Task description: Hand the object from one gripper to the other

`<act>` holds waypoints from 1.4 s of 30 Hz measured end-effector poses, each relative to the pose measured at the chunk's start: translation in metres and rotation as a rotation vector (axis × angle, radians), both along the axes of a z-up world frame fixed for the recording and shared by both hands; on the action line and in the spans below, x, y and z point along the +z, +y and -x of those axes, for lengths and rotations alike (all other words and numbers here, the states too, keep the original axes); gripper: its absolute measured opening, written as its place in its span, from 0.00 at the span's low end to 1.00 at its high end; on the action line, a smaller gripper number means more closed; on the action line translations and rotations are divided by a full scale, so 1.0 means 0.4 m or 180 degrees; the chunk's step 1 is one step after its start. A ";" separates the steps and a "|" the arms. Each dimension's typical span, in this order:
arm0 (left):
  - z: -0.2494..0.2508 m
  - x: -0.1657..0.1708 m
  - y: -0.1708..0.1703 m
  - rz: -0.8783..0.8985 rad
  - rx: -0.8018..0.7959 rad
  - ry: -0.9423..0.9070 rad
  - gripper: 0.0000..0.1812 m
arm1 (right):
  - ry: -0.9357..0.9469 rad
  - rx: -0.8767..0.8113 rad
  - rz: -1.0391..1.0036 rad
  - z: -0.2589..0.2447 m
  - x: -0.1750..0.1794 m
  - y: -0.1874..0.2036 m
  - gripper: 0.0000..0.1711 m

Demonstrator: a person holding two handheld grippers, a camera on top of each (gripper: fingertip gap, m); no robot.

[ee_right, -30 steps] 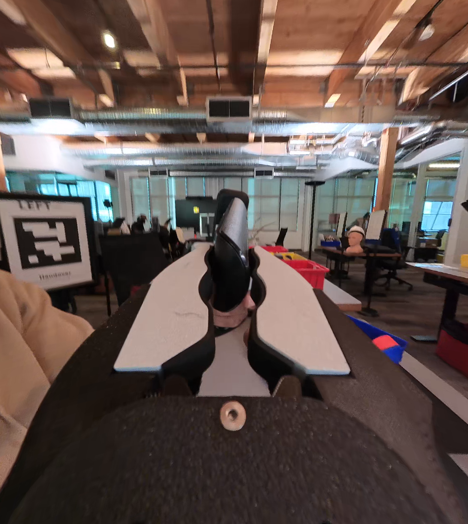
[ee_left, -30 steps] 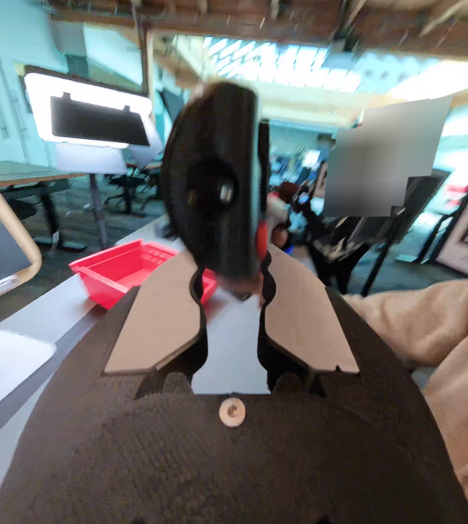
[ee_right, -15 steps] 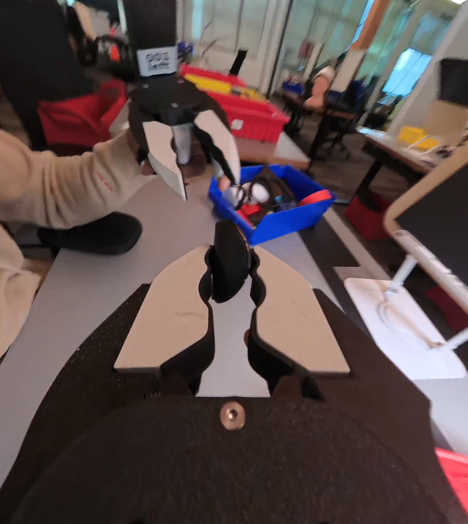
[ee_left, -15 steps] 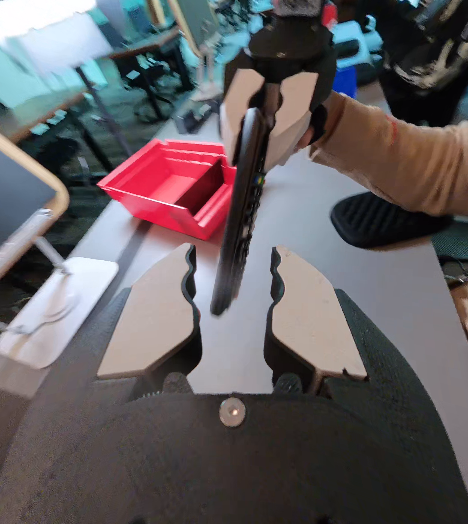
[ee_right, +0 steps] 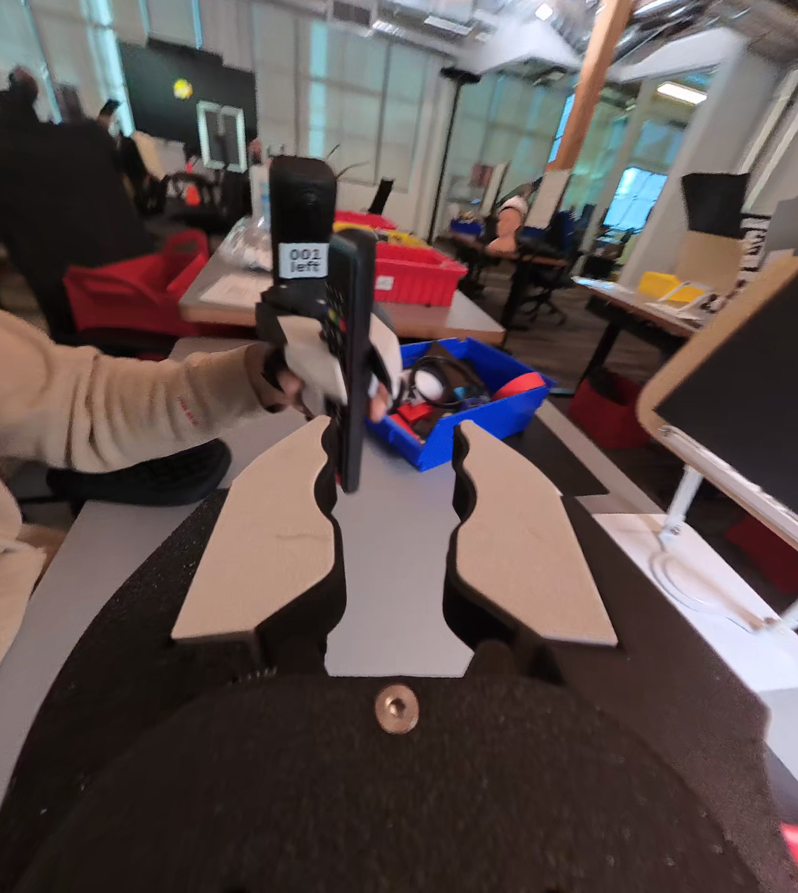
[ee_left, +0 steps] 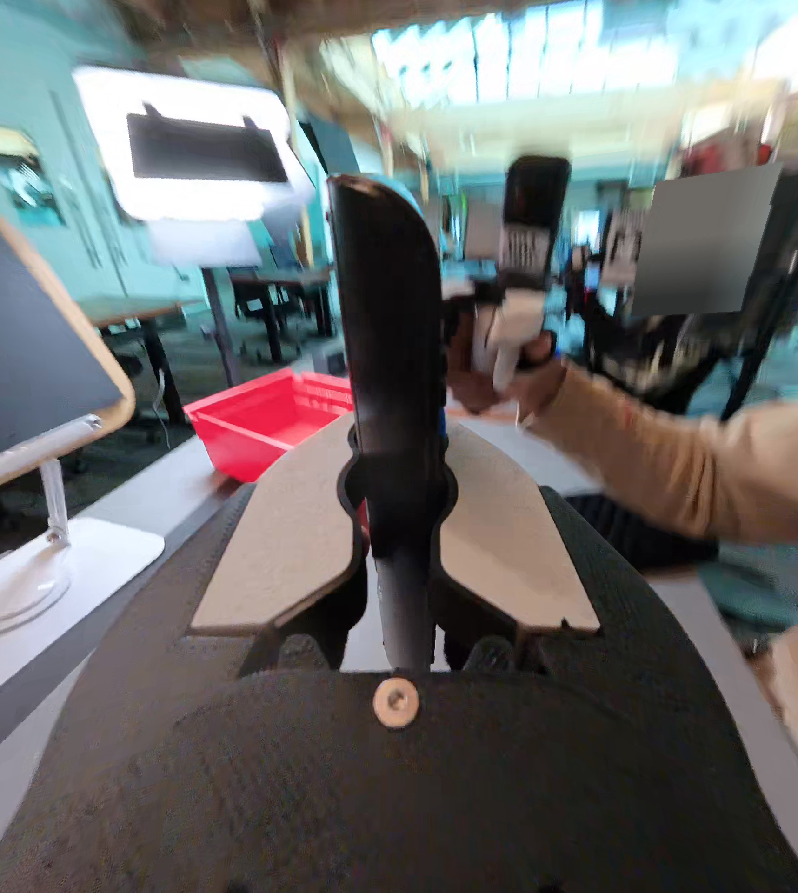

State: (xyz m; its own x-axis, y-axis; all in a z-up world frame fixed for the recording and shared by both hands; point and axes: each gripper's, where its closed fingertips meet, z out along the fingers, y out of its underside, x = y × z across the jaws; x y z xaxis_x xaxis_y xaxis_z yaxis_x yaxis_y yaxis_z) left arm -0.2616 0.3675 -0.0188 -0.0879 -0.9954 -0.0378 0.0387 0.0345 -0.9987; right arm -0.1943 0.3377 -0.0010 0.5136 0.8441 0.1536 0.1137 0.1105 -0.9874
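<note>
A black remote control stands upright between the fingers of my left gripper, which is shut on its lower part. My right gripper is open and empty, jaws well apart, just in front of the remote's lower end. In the right wrist view the left gripper shows farther off, held by a hand in a beige sleeve and clamped on the remote. In the left wrist view the right gripper shows blurred to the right of the remote.
A grey table lies below. A red bin sits on its far side, and a blue bin holds several items. A monitor on a white stand is at the side. A black pad lies under the sleeve. Tip to tip, the grippers are about 9 cm apart.
Half a second ago my right gripper held the remote and my left was open around its end. Now the left is shut on it and the right has opened and let go.
</note>
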 end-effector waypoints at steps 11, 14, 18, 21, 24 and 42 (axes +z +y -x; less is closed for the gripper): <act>0.012 0.092 -0.039 0.0503 -0.0306 -0.0870 0.14 | 0.0008 0.0393 0.0400 0.142 -0.103 0.017 0.30; -0.031 0.071 -0.084 0.0480 -0.0393 -0.0773 0.15 | 0.0016 0.0582 0.0430 0.232 -0.137 0.004 0.15; -0.012 0.075 -0.063 0.0510 -0.0327 -0.0583 0.20 | -0.0074 0.0579 0.0540 0.215 -0.148 0.006 0.14; 0.042 0.083 0.007 0.0405 -0.0008 -0.0385 0.26 | -0.0505 0.0263 0.0572 0.135 -0.163 0.029 0.14; 0.094 0.067 0.056 0.0011 0.0370 0.0008 0.25 | -0.1168 -0.0171 0.0482 0.038 -0.191 0.049 0.14; -0.046 -0.334 -0.018 -0.1893 0.0155 0.2318 0.14 | -0.2536 -0.0058 0.0196 0.095 -0.333 0.017 0.14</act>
